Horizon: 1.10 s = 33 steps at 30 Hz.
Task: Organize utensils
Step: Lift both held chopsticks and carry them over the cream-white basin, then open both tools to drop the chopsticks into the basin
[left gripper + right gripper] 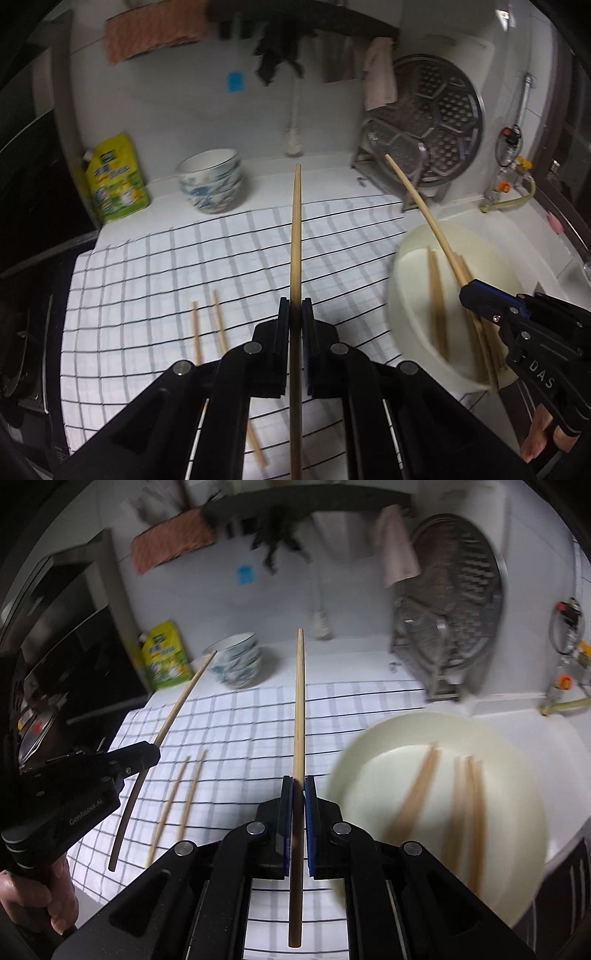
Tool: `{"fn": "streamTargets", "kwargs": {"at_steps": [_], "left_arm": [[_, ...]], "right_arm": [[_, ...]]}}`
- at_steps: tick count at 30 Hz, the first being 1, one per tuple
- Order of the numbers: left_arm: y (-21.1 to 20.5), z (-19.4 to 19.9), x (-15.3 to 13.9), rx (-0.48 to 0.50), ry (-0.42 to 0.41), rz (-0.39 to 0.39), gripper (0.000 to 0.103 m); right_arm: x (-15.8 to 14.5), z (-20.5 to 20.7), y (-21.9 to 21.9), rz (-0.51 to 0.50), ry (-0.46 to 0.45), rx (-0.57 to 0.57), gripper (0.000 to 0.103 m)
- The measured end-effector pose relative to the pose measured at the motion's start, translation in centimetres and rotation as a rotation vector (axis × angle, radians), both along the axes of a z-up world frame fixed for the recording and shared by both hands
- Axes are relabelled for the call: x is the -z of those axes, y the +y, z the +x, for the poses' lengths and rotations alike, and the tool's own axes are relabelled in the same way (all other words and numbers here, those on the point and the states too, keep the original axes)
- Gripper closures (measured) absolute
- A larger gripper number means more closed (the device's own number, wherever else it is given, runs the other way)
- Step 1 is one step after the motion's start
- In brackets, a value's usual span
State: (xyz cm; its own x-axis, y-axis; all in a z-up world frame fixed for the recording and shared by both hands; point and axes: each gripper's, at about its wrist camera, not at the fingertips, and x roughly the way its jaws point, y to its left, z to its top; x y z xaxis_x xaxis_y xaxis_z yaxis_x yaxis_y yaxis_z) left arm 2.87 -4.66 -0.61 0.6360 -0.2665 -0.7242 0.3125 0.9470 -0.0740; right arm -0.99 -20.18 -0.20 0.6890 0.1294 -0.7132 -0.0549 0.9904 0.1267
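Checked cloth [147, 280] is covering the desk; stacked bowls [210, 181] and detergent pouch [116, 181] are standing behind it. Left claw [294, 314] is clenching one chopstick [295, 236]; right claw [298, 790] is clenching another chopstick [299, 701]. Two loose chopsticks [181, 794] are lying on the cloth, several more in the cream basin [517, 760].

Dim white-tiled wall [177, 110], white counter [325, 173]
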Motion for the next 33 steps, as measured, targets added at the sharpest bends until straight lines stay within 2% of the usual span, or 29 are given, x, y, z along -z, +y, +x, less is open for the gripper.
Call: {"fn": "streamTargets", "kwargs": {"at_steps": [7,16,22,29,30,31,32,33], "left_arm": [[-8.1,-0.4,-0.7,0.133,-0.012,-0.011,0.096],[-16.9,0.2,2.3,0.251,0.041,0.027,0.096],[-20.3,0.9,5.0,0.284,0.089,0.069,0.096],[-21.6,1.7,6.8,0.276,0.132,0.109,0.095],[-21.5,1.7,7.0,0.27,0.14,0.112,0.093],[-21.4,1.8,7.0,0.26,0.143,0.113,0.09],[-21.2,1.8,7.0,0.25,0.143,0.111,0.081],[-21.0,1.8,6.9,0.242,0.137,0.105,0.067]], "right_arm": [[0.2,-1.5,-6.9,0.01,-0.004,0.105,0.097],[3.8,-2.9,-14.2,0.059,0.066,0.226,0.097],[6.3,-2.6,-16.3,0.091,0.124,0.248,0.097],[8.1,-2.1,-17.1,0.113,0.179,0.252,0.096],[8.3,-2.1,-17.4,0.128,0.18,0.259,0.096],[8.3,-2.2,-17.7,0.138,0.173,0.267,0.089],[8.2,-2.3,-17.9,0.142,0.166,0.275,0.08],[8.0,-2.4,-18.0,0.139,0.156,0.279,0.077]]}}
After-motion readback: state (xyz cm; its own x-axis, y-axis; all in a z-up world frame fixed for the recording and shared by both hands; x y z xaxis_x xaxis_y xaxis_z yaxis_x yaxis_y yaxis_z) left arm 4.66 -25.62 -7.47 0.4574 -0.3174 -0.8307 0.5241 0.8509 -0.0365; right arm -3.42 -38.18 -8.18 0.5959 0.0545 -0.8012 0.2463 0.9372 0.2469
